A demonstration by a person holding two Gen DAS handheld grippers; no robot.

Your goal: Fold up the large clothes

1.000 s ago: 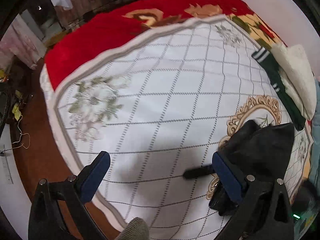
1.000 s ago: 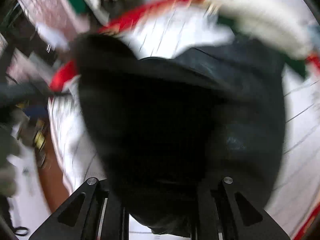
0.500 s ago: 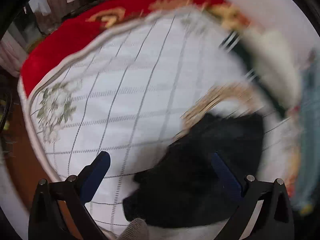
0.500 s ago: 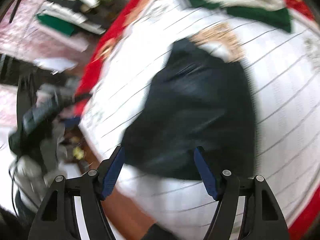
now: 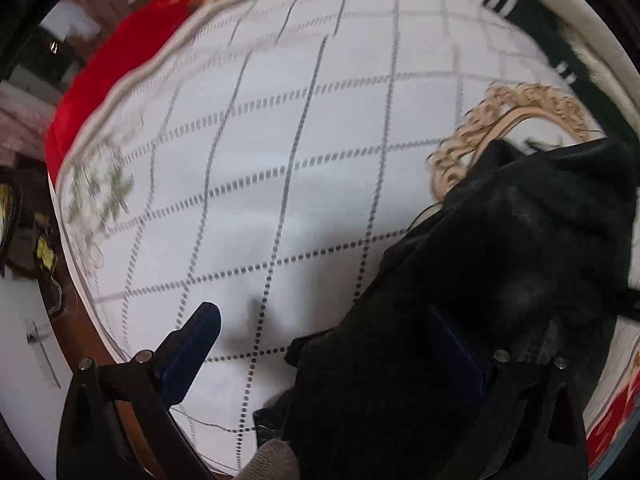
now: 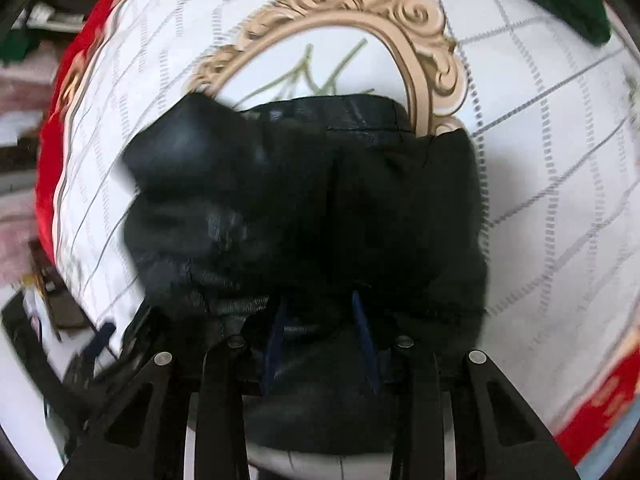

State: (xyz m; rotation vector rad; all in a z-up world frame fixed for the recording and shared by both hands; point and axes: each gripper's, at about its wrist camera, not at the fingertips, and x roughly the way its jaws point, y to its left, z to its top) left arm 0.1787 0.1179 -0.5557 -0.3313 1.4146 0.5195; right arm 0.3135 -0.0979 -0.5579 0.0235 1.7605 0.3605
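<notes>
A black garment lies bunched on the white quilted bedspread, at the lower right of the left wrist view. My left gripper is open; its right finger is against the garment's edge and its left finger is over bare bedspread. In the right wrist view the same black garment fills the centre, over a gold oval print. My right gripper is nearly closed with the black cloth pinched between its blue pads.
A folded green and white garment lies at the bed's far right. A red blanket borders the bedspread. The bed's left edge drops to a brown floor with clutter.
The right gripper was open above the garment half a second ago; now it has closed on the cloth. The left gripper has swung back toward the garment's left edge and stays open.
</notes>
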